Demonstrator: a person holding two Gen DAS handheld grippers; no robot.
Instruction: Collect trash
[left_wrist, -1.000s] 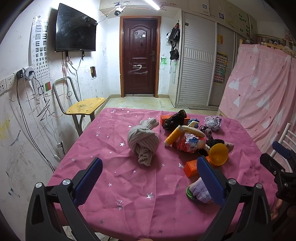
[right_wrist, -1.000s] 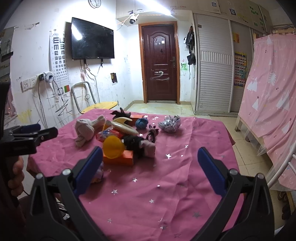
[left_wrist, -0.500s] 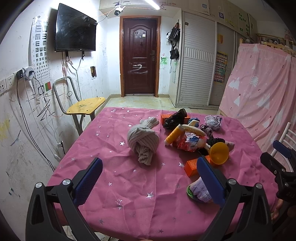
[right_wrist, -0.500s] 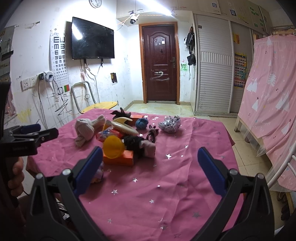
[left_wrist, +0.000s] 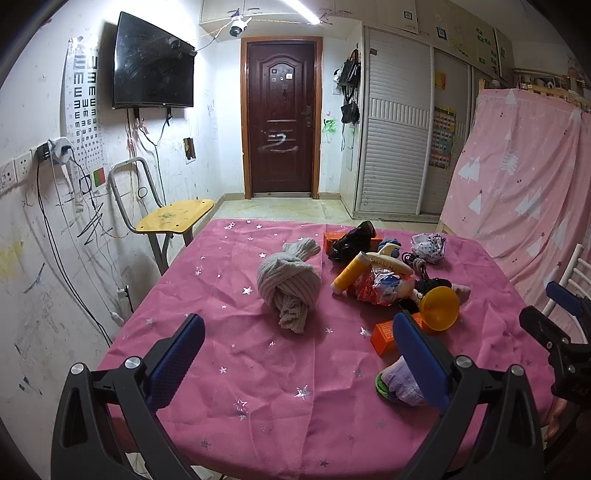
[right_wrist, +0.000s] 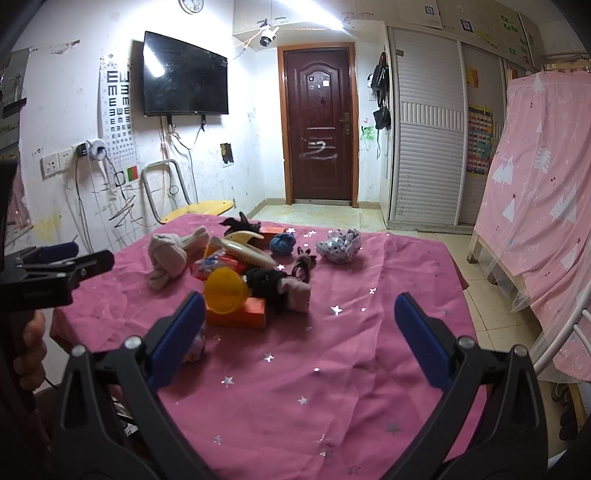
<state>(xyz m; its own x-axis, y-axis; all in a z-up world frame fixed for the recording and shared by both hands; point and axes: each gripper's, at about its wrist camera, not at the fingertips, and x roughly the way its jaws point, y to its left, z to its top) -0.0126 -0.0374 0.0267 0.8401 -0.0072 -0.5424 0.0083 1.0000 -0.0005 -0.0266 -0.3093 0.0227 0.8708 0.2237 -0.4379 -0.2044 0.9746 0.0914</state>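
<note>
Two grippers hover above the near edge of the table (left_wrist: 229, 354), which carries a pink star-print cloth. Left gripper (left_wrist: 298, 362): jaws spread wide, nothing between them, positioned over bare cloth. Ahead of it, near the table centre, lies a knotted grey cloth (left_wrist: 288, 284). Right of that sits the trash pile: yellow tube (left_wrist: 349, 273), crinkled snack wrapper (left_wrist: 384, 286), yellow funnel (left_wrist: 441, 308) touching an orange box (left_wrist: 384, 338), black bag (left_wrist: 351, 240) toward the far edge. A purple bundle (left_wrist: 402, 382) lies near the front right edge. Right gripper (right_wrist: 299, 332): jaws equally wide, empty, over the near right portion of the cloth.
</note>
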